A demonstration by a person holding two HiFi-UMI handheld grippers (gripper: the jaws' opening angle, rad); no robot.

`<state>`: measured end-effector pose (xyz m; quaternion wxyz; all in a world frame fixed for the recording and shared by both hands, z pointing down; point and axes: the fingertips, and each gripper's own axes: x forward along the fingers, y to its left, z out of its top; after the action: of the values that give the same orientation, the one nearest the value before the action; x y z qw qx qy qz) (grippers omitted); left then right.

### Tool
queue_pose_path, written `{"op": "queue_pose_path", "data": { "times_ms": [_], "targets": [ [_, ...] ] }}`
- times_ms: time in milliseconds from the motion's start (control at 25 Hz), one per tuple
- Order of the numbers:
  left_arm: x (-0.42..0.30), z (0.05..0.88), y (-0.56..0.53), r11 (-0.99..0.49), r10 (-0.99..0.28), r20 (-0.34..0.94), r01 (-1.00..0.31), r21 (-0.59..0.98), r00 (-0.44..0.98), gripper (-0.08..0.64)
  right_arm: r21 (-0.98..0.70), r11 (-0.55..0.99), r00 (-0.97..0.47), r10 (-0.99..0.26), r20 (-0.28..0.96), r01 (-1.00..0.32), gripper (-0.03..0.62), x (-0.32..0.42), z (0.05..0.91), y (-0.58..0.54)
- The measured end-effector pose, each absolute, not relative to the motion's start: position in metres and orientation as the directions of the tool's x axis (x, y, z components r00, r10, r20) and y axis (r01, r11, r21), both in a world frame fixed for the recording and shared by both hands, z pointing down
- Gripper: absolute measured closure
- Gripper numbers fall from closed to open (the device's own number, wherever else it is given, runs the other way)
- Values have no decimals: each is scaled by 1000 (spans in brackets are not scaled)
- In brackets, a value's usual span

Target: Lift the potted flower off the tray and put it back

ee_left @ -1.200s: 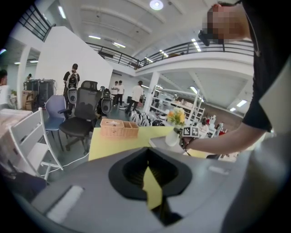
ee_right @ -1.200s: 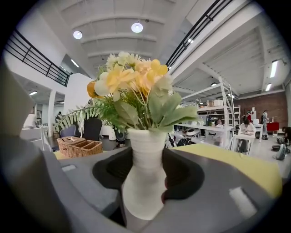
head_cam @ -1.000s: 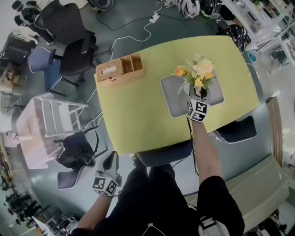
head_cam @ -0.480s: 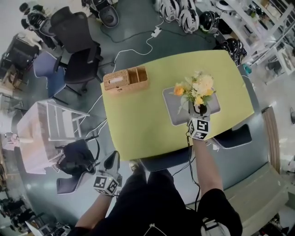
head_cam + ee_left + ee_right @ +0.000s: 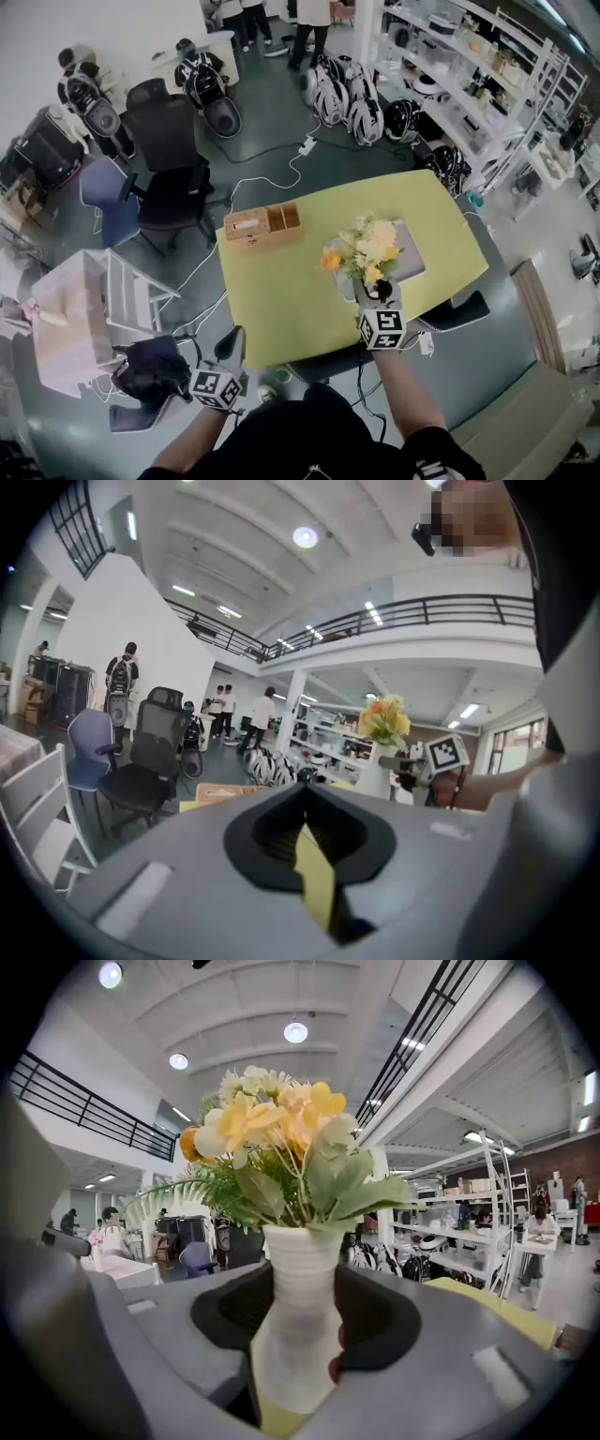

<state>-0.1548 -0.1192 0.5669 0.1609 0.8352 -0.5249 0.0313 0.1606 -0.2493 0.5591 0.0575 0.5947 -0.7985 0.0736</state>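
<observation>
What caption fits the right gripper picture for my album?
Right tongs shut on the ribbed white pot of the potted flower, yellow blooms standing upright.

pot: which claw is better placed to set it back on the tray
Right. The right claw is already shut on the pot, close by the tray. The left claw hangs shut and empty off the table, far from both.

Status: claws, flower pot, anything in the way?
Right claw shut on white ribbed vase of yellow flowers; left claw shut, empty, held aside. Vase looks lifted off grey tray. Wicker box stands apart, left.
</observation>
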Motion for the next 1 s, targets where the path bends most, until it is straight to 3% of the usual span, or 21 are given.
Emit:
{"op": "queue_pose_path", "data": {
  "times_ms": [600,1000],
  "targets": [
    [-195,525,-86,-429,-876,119,-867,253,468,553,-81,405,-413,-897,157,-910,383,56,496,-105],
    [-192,494,-73,-487,-859,20,-829,273,511,554,-79,413,-420,-895,151,-907,382,48,486,-77]
  ]
}}
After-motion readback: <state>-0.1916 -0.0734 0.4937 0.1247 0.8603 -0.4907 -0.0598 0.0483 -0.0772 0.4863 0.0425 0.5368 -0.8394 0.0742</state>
